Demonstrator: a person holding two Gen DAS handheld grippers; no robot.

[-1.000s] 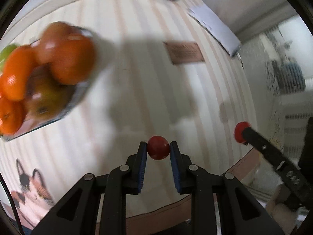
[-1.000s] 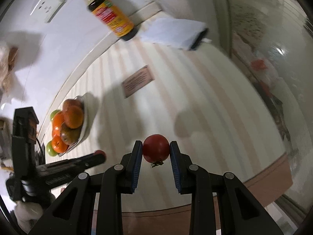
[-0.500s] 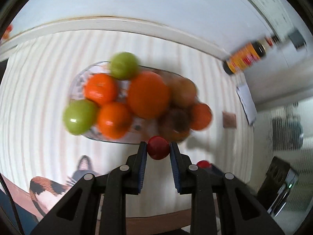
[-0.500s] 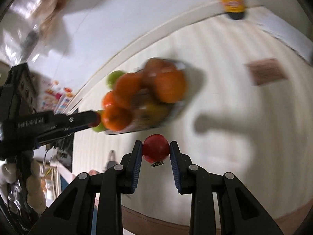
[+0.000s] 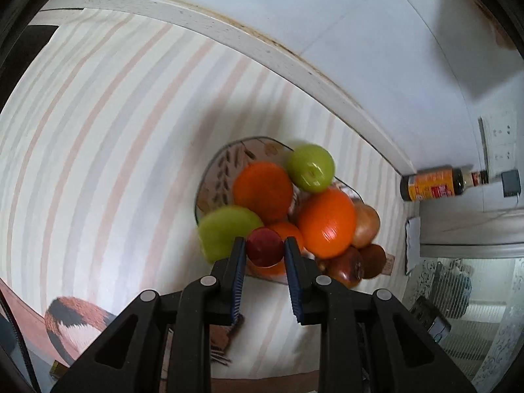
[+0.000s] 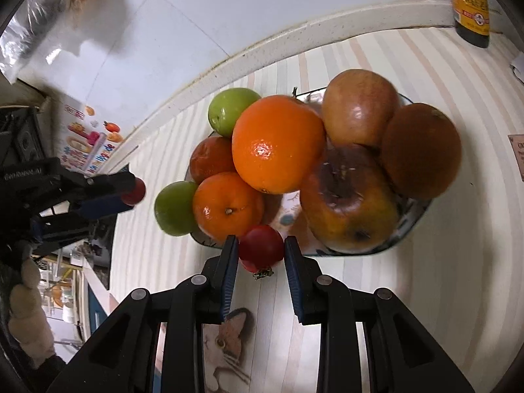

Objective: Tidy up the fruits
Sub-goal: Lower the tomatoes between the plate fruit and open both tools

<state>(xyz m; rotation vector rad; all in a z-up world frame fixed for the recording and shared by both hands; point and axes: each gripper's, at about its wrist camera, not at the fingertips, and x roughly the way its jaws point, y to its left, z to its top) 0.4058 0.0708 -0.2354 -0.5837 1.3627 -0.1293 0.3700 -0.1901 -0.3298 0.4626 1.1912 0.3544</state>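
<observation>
Pinching a small red fruit (image 5: 264,246), the left gripper (image 5: 264,249) hangs over the near rim of the fruit plate (image 5: 218,177). The right gripper (image 6: 258,249) clamps a red tomato (image 6: 260,247) at the plate's near edge. Beyond: oranges (image 6: 278,144), green apples (image 5: 311,167), then a sauce bottle (image 5: 439,184) by the wall.

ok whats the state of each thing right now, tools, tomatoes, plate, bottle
left tool: shut on a small red tomato
left tomato: held above the plate's near edge
right tool: shut on a red tomato
right tomato: held by the plate rim, stem down
fruit plate: heaped with oranges, apples
sauce bottle: upright, by the wall
</observation>
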